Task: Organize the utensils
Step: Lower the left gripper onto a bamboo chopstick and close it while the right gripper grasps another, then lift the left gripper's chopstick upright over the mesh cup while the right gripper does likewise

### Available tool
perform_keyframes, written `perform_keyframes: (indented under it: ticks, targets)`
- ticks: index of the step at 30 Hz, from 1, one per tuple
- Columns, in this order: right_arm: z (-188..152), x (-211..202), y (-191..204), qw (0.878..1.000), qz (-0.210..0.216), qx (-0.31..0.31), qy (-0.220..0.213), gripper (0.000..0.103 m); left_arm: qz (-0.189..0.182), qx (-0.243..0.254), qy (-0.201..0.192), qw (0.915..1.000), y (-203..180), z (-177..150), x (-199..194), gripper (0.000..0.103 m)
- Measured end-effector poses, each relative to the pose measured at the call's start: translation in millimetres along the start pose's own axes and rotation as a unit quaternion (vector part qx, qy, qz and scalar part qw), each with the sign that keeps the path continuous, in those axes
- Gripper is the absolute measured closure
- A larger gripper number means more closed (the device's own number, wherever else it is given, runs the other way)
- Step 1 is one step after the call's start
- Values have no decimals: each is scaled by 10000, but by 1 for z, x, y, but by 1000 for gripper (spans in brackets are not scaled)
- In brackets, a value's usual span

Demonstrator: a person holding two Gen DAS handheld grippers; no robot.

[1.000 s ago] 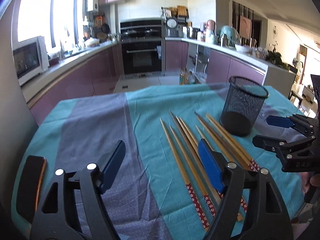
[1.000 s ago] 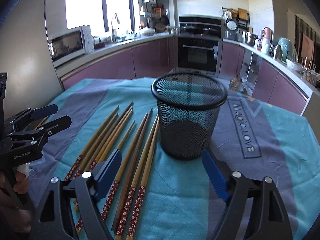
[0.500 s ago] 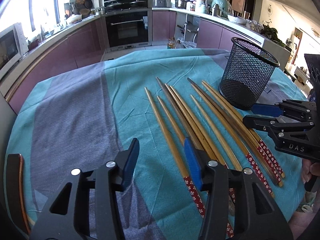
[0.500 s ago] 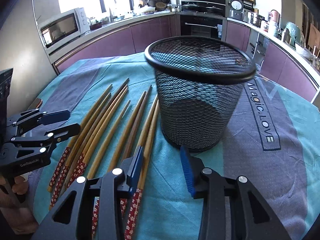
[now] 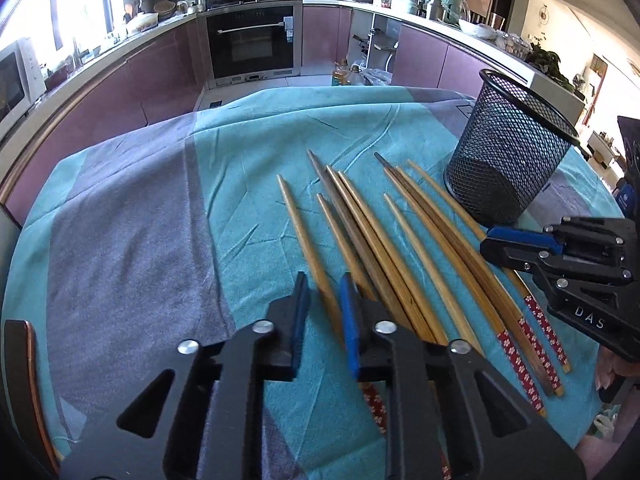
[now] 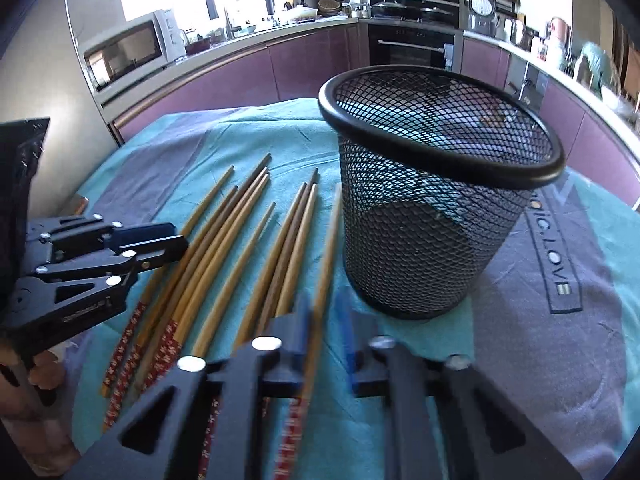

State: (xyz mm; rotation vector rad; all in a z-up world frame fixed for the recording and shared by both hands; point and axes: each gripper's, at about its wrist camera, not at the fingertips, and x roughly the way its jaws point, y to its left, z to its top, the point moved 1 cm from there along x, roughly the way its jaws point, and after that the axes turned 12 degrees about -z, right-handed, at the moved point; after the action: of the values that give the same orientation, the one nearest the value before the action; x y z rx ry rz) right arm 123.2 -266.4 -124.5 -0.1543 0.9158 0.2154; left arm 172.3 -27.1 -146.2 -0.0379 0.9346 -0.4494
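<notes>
A row of wooden chopsticks [image 5: 394, 256] lies fanned on the teal and grey tablecloth [image 5: 132, 216], tapered tips pointing toward the kitchen counters, red floral-patterned handle ends toward the cameras. A black mesh cup [image 6: 432, 208] stands upright on the cloth, just beside the rightmost chopstick, and looks empty through the mesh. The left gripper [image 5: 324, 312] is low over the near end of the row, its blue-padded fingers drawn in to a narrow gap that straddles the leftmost chopstick [image 5: 304, 240]; whether the pads actually press on the stick cannot be told. The right gripper [image 6: 324, 328] is likewise narrowed around the rightmost chopstick [image 6: 326, 264], the one nearest the cup, which runs through the gap between its fingers; contact cannot be confirmed here either, as the fingers are blurred. The remaining chopsticks lie flat between the two grippers. A microwave [image 6: 128, 50] sits on the counter behind the table, and a built-in oven [image 5: 252, 42] faces the table.
</notes>
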Motion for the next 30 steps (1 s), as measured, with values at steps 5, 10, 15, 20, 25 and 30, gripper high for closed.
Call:
perform_keyframes:
  ticks: [5,10,15,20,25,30]
  targets:
    - [-3,-8,-4,9999,127,83,-82,97,-62,-221,-64,9997,1,2,0,95]
    - [-2,-37,-11,9982,421,101,-405,98,-236,-267,-328,9988,-1,0,-22,95]
    - [5,-74,-23,9939,689,125,-855,98,-627,-81,-792,9949,-13,14,-64,95]
    - [16,-108,-39,9864,824,298,-1391,98,-990,202,-1281,9866,-34,32,-106,95]
    - [29,-134,-55,9784,890,409,-1820,98,-1376,419,-1745,9741,-55,50,-149,96]
    - [53,-153,-69,9709,803,471,-2207,98,-1646,546,-2124,9617,-78,81,-176,96]
